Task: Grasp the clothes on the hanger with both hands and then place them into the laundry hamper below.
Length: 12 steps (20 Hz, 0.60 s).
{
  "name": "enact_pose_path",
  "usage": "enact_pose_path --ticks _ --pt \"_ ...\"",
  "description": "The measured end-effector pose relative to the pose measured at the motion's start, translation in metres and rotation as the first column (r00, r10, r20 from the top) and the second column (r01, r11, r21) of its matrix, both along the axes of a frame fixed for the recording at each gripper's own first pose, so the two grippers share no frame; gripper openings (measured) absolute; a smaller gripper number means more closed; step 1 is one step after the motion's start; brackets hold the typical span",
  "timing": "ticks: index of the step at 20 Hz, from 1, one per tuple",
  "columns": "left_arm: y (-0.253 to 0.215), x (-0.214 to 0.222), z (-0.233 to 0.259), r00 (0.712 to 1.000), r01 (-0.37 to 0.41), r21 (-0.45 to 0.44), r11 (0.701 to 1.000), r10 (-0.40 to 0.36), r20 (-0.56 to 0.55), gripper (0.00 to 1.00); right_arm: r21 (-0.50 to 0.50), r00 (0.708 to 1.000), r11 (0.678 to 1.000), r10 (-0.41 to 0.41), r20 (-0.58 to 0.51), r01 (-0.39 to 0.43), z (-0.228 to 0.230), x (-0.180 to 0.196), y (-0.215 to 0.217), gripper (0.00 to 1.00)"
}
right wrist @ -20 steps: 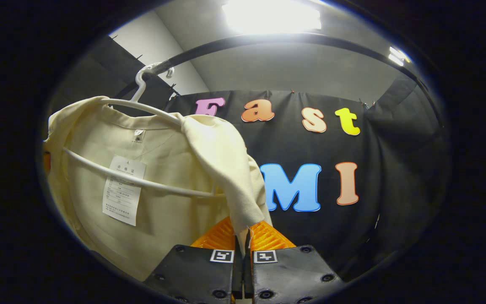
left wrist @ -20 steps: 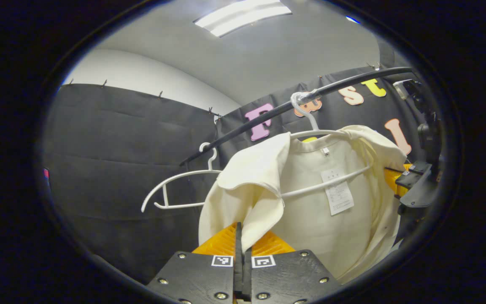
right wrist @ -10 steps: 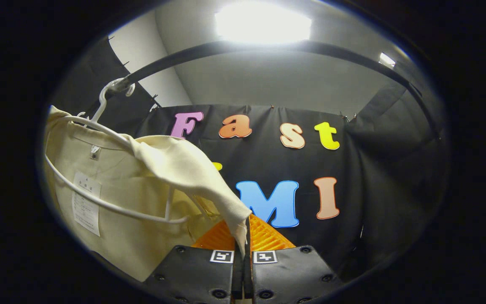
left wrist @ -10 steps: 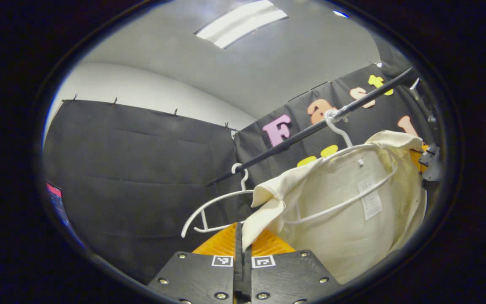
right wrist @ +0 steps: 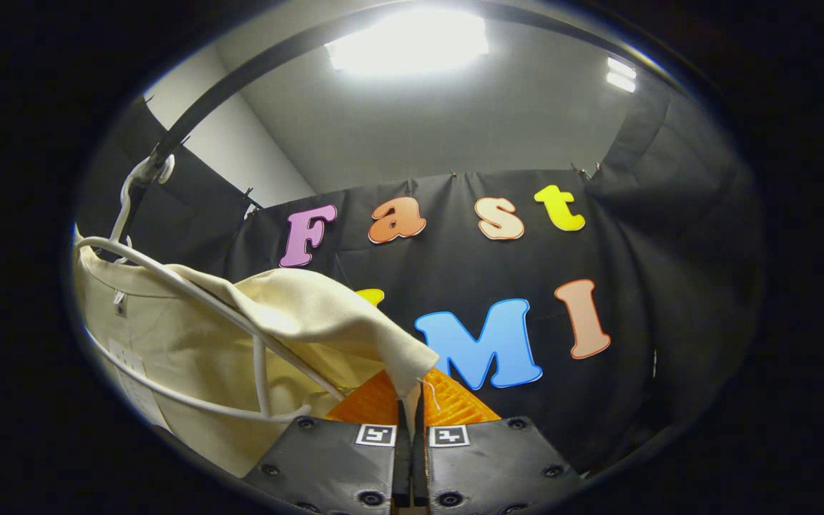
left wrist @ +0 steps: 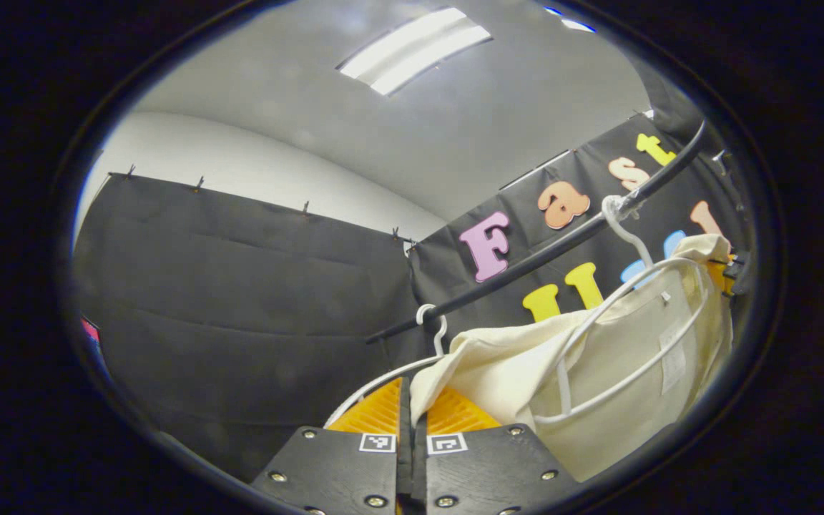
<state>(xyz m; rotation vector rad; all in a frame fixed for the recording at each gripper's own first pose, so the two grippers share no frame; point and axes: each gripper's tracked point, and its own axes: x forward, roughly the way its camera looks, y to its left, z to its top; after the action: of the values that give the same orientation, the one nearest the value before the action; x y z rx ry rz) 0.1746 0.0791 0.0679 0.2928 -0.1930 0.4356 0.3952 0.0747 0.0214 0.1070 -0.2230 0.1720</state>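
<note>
A cream shirt (left wrist: 598,386) hangs from a white hanger (left wrist: 619,336) hooked on the black rail (left wrist: 548,250). My left gripper (left wrist: 412,408) is shut on one shoulder of the shirt, which is stretched out sideways off the hanger's end. In the right gripper view the same cream shirt (right wrist: 190,357) and white hanger (right wrist: 240,336) sit at the left, and my right gripper (right wrist: 412,400) is shut on the other shoulder's corner, pulled taut toward me. The other gripper (left wrist: 730,268) peeks in at the far right of the left gripper view.
A second, bare white hanger (left wrist: 412,357) hangs on the rail just behind my left fingers. The black rail (right wrist: 190,129) curves overhead in the right gripper view. Black cloth walls close in on all sides.
Both grippers have moved outward and away from the hanger, drawing the shirt's shoulders off its ends. The shirt and hanger have slid toward the outer edge of each view.
</note>
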Motion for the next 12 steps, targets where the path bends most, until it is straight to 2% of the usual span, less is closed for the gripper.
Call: enact_pose_path --ticks 3,6,8,10,12 --pt "0.006 0.01 -0.005 0.999 0.039 -0.041 0.998 -0.039 -0.006 0.0 0.136 0.987 0.984 0.126 -0.101 -0.112 -0.02 0.018 0.013 0.02" --pt "0.009 0.017 -0.01 0.997 0.079 -0.056 0.995 -0.081 -0.019 0.0 0.195 0.967 0.966 0.201 -0.159 -0.169 -0.035 0.028 0.017 0.03" --pt "0.009 0.023 -0.017 0.994 0.098 -0.084 0.992 -0.101 -0.033 0.0 0.259 0.941 0.944 0.26 -0.214 -0.202 -0.049 0.032 0.023 0.02" --pt "0.01 0.023 -0.023 0.993 0.106 -0.114 0.988 -0.111 -0.034 0.0 0.32 0.925 0.923 0.295 -0.238 -0.212 -0.057 0.033 0.026 0.03" --pt "0.009 0.023 -0.031 0.992 0.112 -0.113 0.987 -0.118 -0.042 0.0 0.304 0.921 0.928 0.295 -0.254 -0.213 -0.066 0.033 0.028 0.02"
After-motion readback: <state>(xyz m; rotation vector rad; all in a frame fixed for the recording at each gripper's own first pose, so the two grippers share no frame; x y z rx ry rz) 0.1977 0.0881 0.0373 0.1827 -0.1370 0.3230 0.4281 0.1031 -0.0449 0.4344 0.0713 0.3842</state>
